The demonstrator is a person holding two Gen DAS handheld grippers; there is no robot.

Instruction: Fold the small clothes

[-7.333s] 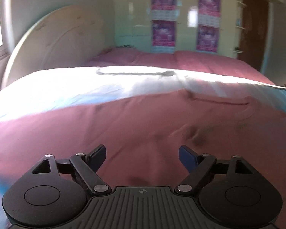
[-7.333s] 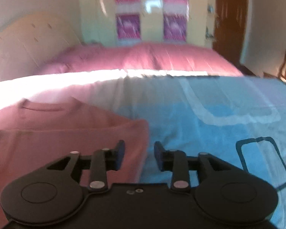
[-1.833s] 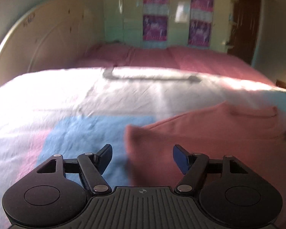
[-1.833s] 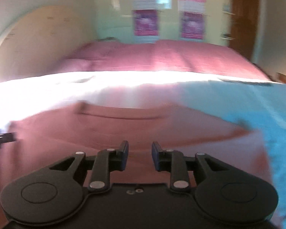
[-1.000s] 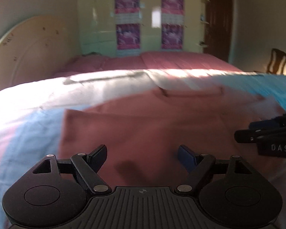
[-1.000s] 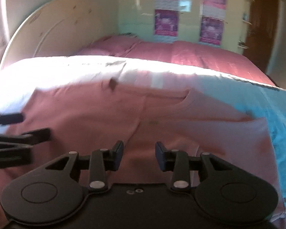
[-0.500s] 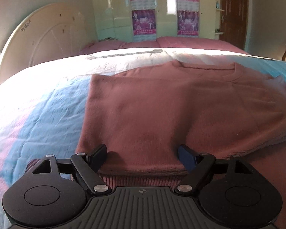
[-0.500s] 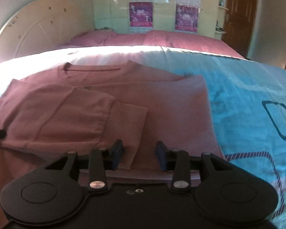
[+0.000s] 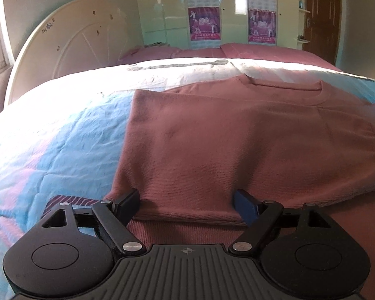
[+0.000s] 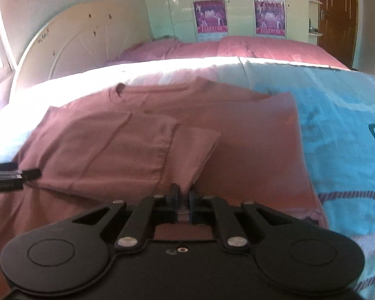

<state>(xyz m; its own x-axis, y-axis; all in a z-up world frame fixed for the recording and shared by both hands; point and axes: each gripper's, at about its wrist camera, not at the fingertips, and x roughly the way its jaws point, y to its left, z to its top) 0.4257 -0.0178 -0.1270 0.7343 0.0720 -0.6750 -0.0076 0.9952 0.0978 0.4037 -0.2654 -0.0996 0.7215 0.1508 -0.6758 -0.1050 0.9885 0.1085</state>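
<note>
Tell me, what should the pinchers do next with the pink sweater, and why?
Probably carry the sleeve cuff across: the right gripper has its jaws shut on the cuff's edge, while the left gripper sits open at the pink sweater, whose folded sleeve lies over the body.

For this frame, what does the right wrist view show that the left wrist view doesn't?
Right wrist only: the right hand-held gripper shut on the ribbed sleeve cuff, with the left hand-held gripper's tip at the frame's left edge.

Left wrist only: the left hand-held gripper open at the folded edge.

Both: the pink sweater on the blue bedspread, plus the headboard.
</note>
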